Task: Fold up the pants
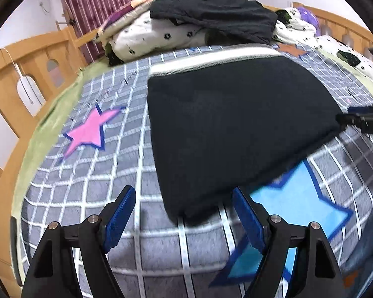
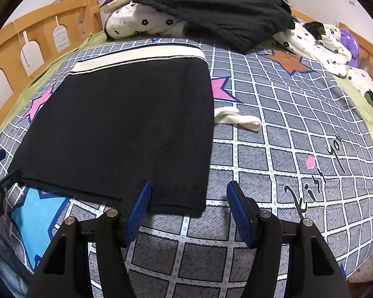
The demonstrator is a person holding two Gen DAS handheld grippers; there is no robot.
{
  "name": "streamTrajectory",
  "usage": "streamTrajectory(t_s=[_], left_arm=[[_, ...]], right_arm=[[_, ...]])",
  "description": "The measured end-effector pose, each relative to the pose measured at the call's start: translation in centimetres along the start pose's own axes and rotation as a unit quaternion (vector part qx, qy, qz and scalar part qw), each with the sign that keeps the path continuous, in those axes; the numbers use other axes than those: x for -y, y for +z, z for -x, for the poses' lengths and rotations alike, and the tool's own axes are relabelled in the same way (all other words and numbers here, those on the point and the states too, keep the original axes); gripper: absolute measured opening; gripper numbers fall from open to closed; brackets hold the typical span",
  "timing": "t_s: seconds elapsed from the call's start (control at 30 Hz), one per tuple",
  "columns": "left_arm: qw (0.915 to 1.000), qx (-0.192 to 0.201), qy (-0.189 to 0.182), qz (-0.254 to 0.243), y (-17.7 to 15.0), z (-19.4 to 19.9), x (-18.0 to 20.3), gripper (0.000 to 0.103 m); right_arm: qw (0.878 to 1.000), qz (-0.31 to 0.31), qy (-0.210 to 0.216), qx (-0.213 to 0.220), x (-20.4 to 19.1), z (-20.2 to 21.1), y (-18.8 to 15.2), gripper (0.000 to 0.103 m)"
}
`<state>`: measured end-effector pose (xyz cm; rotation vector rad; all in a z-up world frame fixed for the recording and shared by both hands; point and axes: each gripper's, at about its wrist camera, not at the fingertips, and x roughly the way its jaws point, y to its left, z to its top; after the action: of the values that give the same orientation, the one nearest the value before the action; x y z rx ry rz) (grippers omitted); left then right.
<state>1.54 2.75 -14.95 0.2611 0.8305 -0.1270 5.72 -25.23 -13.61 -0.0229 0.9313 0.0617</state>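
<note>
Black pants (image 1: pixel 236 129), folded into a flat block with a white waistband (image 1: pixel 211 57) at the far edge, lie on the grey checked bedsheet (image 1: pixel 92 198) in the middle of the bed. A white drawstring (image 2: pixel 238 119) pokes out from their right side. Both grippers hang over the near edge of the fabric: the left gripper (image 1: pixel 184 213) stands wide apart with nothing between its blue pads, and the right gripper (image 2: pixel 189 208) is parted too, straddling the near right corner of the pants without pinching it. Beyond, dark clothes (image 2: pixel 211 7) are heaped on a flowered quilt (image 2: pixel 146 24), with a wooden bed rail (image 1: pixel 24 69) on the left
</note>
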Motion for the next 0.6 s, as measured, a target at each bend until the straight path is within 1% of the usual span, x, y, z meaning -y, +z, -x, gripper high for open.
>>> streamTrajectory(t_s=[0.03,0.1,0.23,0.37,0.47,0.53,0.6], left_arm=[[1.0000,-0.005,-0.001,0.002,-0.2,0.1,0.1,0.079],[1.0000,-0.002,-0.006,0.005,-0.2,0.6,0.3,0.079],[0.9997,0.008,-0.015,0.020,0.5,3.0,0.7,0.079],[0.9974,0.017,-0.026,0.065,1.4,6.2,0.2,0.079],[0.9934,0.028,-0.033,0.106,1.4,8.7,-0.8,0.079],[0.9920,0.044,-0.030,0.115,1.2,10.0,-1.3,0.079],[0.9902,0.062,-0.015,0.125,0.4,11.4,-1.6,0.084]], right_arm=[[1.000,0.001,-0.002,0.000,0.0,0.1,0.0,0.061],[1.000,0.000,-0.003,0.001,0.0,0.5,-0.1,0.061],[1.000,-0.005,0.000,0.010,-0.9,2.3,0.2,0.061],[0.999,0.003,-0.006,0.031,-2.3,5.1,0.3,0.061],[0.999,0.000,-0.016,0.045,-2.9,7.4,-0.1,0.062],[0.998,-0.013,-0.023,0.052,-2.9,8.9,-0.6,0.063],[0.998,-0.026,-0.016,0.054,-2.7,10.3,-1.4,0.063]])
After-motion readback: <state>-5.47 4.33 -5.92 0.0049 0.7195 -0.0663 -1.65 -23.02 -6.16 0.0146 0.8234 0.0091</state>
